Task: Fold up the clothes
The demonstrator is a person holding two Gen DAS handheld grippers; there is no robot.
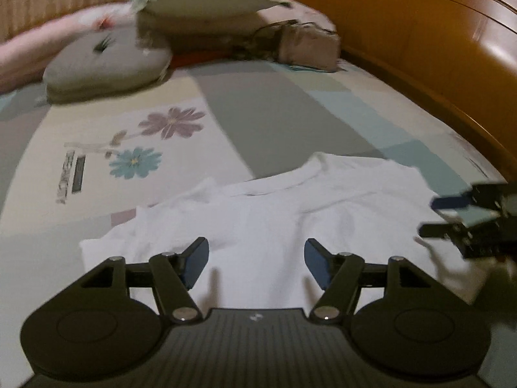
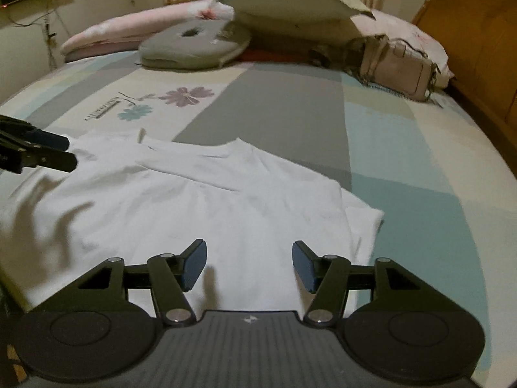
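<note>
A white shirt point(image 2: 206, 200) lies spread flat on the bed point(image 2: 404, 148), below the grey cushion point(image 2: 194, 47) and pillows. The left gripper point(image 1: 257, 263) and right gripper point(image 2: 248, 265) hover over the shirt's near edge, both with fingers spread apart, holding nothing.

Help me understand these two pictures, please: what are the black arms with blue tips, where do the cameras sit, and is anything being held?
They are two hand-held grippers that a person works, one per hand, each with a fisheye camera looking along its two fingers. One picture looks over the left gripper, the other over the right gripper. Each also shows at the edge of the other's picture. Both are open and hold nothing. Beneath them a white T-shirt lies on a patchwork bedspread, one side already folded in. At the far end lie pillows, a round grey cushion and a beige handbag.
</note>
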